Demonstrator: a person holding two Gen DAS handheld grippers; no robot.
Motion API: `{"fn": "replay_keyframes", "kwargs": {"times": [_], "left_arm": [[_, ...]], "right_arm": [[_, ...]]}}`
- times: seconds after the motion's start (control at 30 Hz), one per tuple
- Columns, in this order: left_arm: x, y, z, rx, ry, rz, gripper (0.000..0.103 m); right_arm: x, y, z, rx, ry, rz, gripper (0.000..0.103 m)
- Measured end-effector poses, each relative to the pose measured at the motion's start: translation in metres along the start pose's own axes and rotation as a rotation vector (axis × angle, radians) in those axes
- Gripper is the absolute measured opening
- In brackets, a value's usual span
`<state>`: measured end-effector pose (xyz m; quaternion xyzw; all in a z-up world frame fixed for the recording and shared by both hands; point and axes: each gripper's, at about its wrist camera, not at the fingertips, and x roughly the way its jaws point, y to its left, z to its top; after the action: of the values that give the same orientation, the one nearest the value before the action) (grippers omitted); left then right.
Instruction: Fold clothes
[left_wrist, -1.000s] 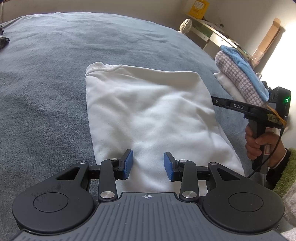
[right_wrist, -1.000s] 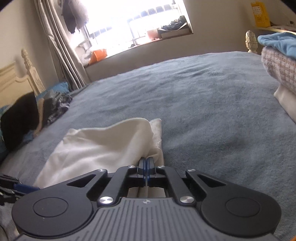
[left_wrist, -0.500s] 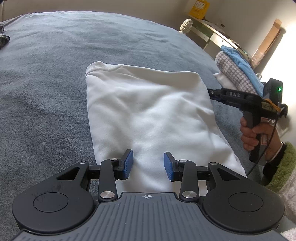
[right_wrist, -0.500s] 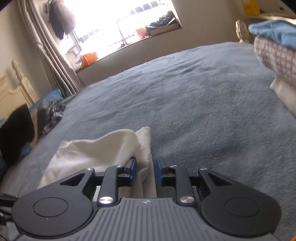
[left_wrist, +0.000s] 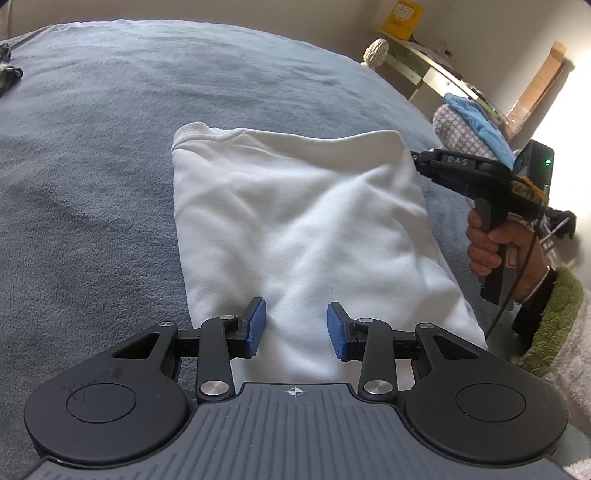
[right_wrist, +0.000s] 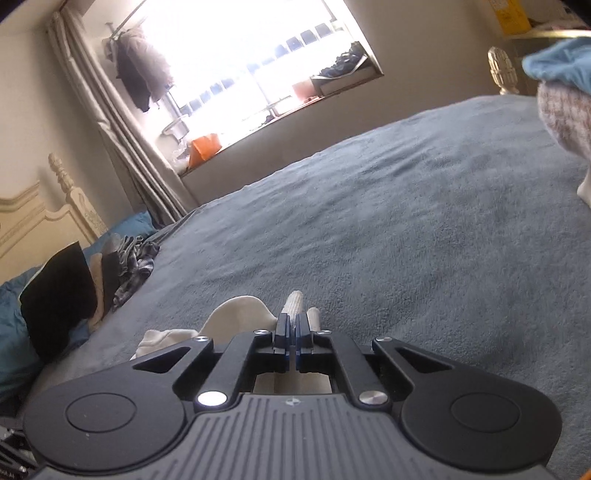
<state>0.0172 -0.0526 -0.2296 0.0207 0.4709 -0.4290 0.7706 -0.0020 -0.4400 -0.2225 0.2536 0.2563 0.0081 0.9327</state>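
The right gripper (right_wrist: 291, 328) has let go of the white garment (left_wrist: 306, 236) and pinched it again: half a second ago its jaws stood apart beside the fabric, a second ago they were shut, and now they are shut once more with a ribbed strip of the cloth's edge caught between the pads. In the left view the far right corner of the garment has lifted into a small peak where those jaws meet it. That reads as a re-grip to get a better hold on the corner, most likely before drawing it across for the next fold.

The left gripper (left_wrist: 295, 328) has not changed. Its jaws stand partly open, holding nothing, with the blue pads (left_wrist: 256, 325) poised over the near end of the garment, and white cloth shows in the gap between them. Whether the tips touch the fabric I cannot tell.

The garment lies already folded into a long rectangle on the grey bed (left_wrist: 92, 166), near its right edge, with folded clothes (left_wrist: 472, 129) stacked beyond the right gripper.
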Motion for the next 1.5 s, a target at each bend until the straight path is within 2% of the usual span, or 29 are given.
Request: {"fn": "replay_keyframes", "kwargs": {"times": [0.2, 0.33, 0.47, 0.53, 0.6, 0.7, 0.87, 0.97, 1.17, 1.23, 1.4, 1.5], "left_arm": [[0.001, -0.001, 0.0, 0.002, 0.0, 0.003, 0.036], [0.0, -0.001, 0.0, 0.0, 0.001, 0.004, 0.036], [-0.001, 0.001, 0.0, -0.007, -0.002, -0.003, 0.036], [0.0, 0.001, 0.0, -0.01, -0.002, -0.005, 0.036], [0.0, 0.002, 0.0, -0.011, -0.002, -0.007, 0.036], [-0.001, 0.002, 0.0, -0.011, -0.004, -0.008, 0.036], [-0.009, 0.001, -0.003, -0.014, -0.019, -0.009, 0.036], [-0.015, 0.001, -0.006, -0.013, -0.024, -0.005, 0.036], [-0.022, 0.001, -0.012, -0.024, -0.031, -0.002, 0.036], [-0.023, 0.0, -0.014, -0.026, -0.032, -0.005, 0.036], [-0.024, -0.002, -0.017, -0.017, -0.029, -0.004, 0.036], [-0.025, -0.001, -0.019, -0.024, -0.031, -0.004, 0.036]], "right_arm": [[-0.003, -0.01, -0.006, 0.058, 0.008, -0.013, 0.002], [-0.012, -0.023, -0.007, 0.138, 0.012, -0.079, 0.004], [-0.058, -0.032, -0.019, 0.276, -0.002, 0.007, 0.005], [-0.08, -0.028, -0.031, 0.305, 0.038, 0.029, 0.01], [-0.1, -0.023, -0.046, 0.342, 0.087, 0.055, 0.023], [-0.125, -0.015, -0.073, 0.412, 0.146, 0.064, 0.025], [-0.148, 0.012, -0.104, 0.385, 0.208, 0.005, 0.028], [-0.159, 0.034, -0.109, 0.299, 0.203, -0.021, 0.028], [-0.164, 0.062, -0.121, 0.196, 0.285, -0.1, 0.032], [-0.162, 0.065, -0.124, 0.193, 0.294, -0.113, 0.033], [-0.15, 0.053, -0.128, 0.286, 0.299, -0.136, 0.032], [-0.15, 0.045, -0.131, 0.35, 0.277, -0.122, 0.027]]}}
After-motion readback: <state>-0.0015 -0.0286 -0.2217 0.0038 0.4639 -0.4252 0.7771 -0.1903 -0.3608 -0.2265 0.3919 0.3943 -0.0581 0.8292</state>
